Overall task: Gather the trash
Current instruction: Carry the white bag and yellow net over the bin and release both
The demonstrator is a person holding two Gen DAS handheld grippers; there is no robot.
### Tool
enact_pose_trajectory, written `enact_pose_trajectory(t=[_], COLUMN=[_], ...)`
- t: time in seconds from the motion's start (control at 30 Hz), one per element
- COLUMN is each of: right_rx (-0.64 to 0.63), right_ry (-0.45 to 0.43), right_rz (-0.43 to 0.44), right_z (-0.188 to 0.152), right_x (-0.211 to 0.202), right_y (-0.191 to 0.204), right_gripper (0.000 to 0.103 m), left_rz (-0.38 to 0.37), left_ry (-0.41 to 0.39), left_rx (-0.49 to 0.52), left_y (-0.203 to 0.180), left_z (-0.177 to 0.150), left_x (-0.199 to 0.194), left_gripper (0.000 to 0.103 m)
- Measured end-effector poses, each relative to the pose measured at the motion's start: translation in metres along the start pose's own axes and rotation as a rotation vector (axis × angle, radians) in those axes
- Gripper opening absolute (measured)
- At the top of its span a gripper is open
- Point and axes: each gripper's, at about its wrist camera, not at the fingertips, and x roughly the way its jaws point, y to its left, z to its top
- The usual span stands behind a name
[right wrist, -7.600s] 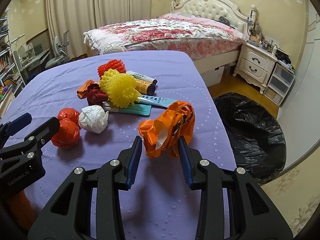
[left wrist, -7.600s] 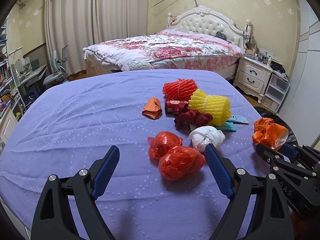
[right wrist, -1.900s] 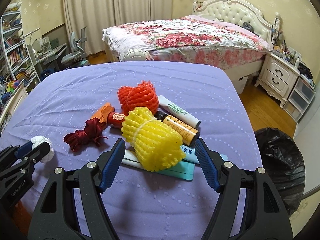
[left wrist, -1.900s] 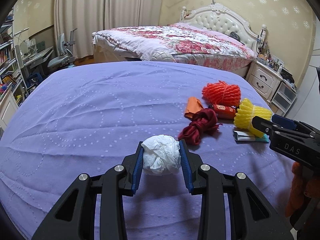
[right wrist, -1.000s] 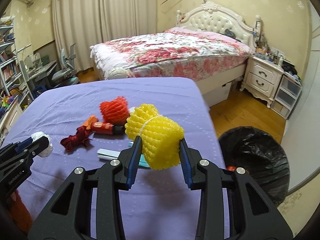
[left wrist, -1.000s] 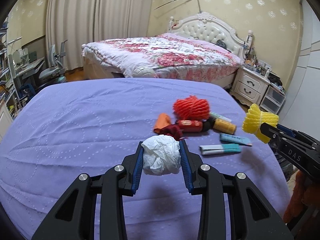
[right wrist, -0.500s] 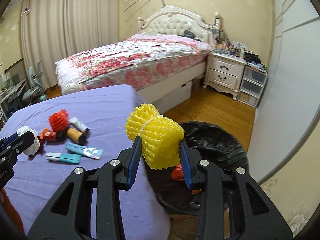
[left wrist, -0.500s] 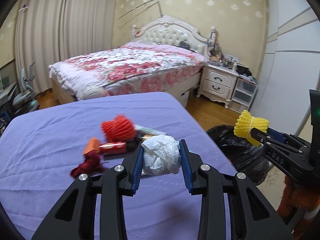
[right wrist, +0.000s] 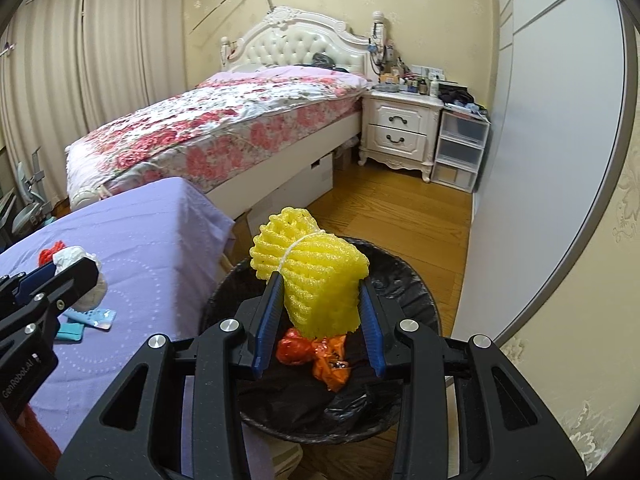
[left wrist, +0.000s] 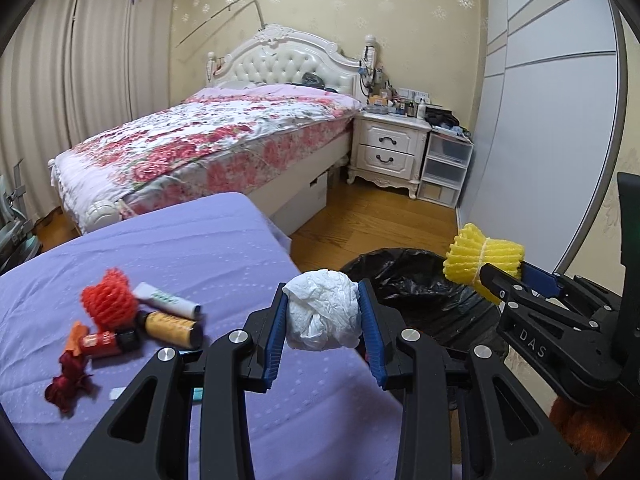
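Observation:
My left gripper is shut on a crumpled white paper ball, held above the right edge of the purple-covered table. My right gripper is shut on a yellow foam net bundle and hangs over the black-lined trash bin, where red and orange bags lie. In the left wrist view the bin shows past the table edge, with the yellow bundle above it. On the table remain a red foam net, tubes, a small red can and a dark red ribbon.
A floral-covered bed stands behind the table. A white nightstand and plastic drawers sit at the far wall. Wooden floor runs between bed, bin and the grey wardrobe on the right. Teal packets lie near the table edge.
Both grippers have swung right from over the table toward the bin, each keeping its load. The yellow bundle now hangs above the bin opening, and the paper ball is at the table's edge.

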Motion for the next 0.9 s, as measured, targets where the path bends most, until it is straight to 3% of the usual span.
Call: enact_pose_trajectory(t=[0.47,0.9], right_rx=[0.054,0.078], right_ry=[0.031,0.051], right_rz=[-0.058,-0.079], right_z=[-0.003,-0.005], right_x=[0.030,0.039], right_y=[-0.021,-0.032], right_gripper=[0.037,0.038], left_rz=[0.019,0.021], left_ry=[0.039,0.057], left_rx=[0.051,0.084], left_y=[-0.025,-0.038], left_z=[0.009,0.011], left_x=[0.048,0.065], left_gripper=[0.035,0.035])
